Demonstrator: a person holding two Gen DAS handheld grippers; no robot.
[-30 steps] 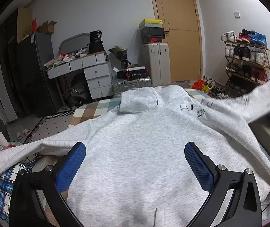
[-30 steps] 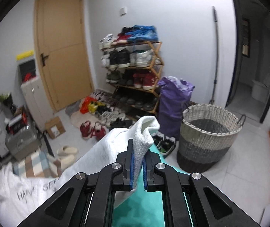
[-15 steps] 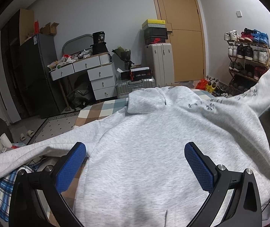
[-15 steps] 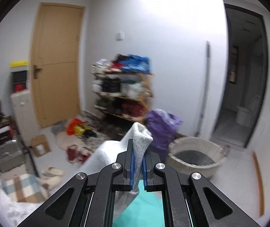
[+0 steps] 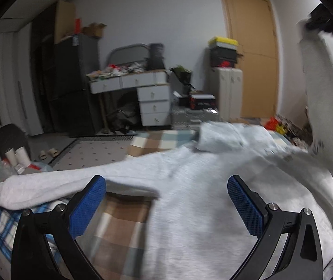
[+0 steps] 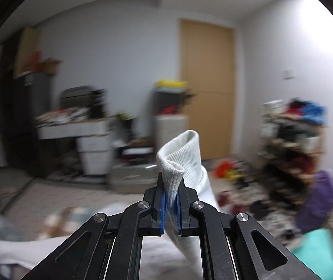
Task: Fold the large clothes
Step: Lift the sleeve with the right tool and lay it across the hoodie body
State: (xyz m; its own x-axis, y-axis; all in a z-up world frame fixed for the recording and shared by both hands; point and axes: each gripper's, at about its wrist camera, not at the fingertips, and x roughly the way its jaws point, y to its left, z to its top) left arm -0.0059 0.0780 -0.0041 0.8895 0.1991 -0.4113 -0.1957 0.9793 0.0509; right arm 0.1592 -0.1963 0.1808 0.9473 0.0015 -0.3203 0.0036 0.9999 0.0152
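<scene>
A light grey hoodie (image 5: pixel 201 198) lies spread face up on a plaid-covered bed (image 5: pixel 119 228). Its left sleeve (image 5: pixel 49 186) stretches out to the left. My left gripper (image 5: pixel 166 200) is open and empty, hovering over the hoodie's lower body. My right gripper (image 6: pixel 171 200) is shut on the ribbed cuff (image 6: pixel 180 154) of the hoodie's right sleeve. In the left wrist view that sleeve (image 5: pixel 325 107) rises steeply to the right gripper at the top right corner.
A white desk with drawers (image 5: pixel 143 93), a dark cabinet (image 5: pixel 73 81), suitcases (image 5: pixel 227 93) and a wooden door (image 5: pixel 250 53) stand behind the bed. A shoe rack (image 6: pixel 292 140) and a purple bag (image 6: pixel 320 200) are at the right. Cups and clutter (image 5: pixel 14 158) sit left of the bed.
My right gripper has lifted the sleeve cuff much higher and swung left toward the hoodie's body. My left gripper has shifted left, so bare plaid bed now shows under it.
</scene>
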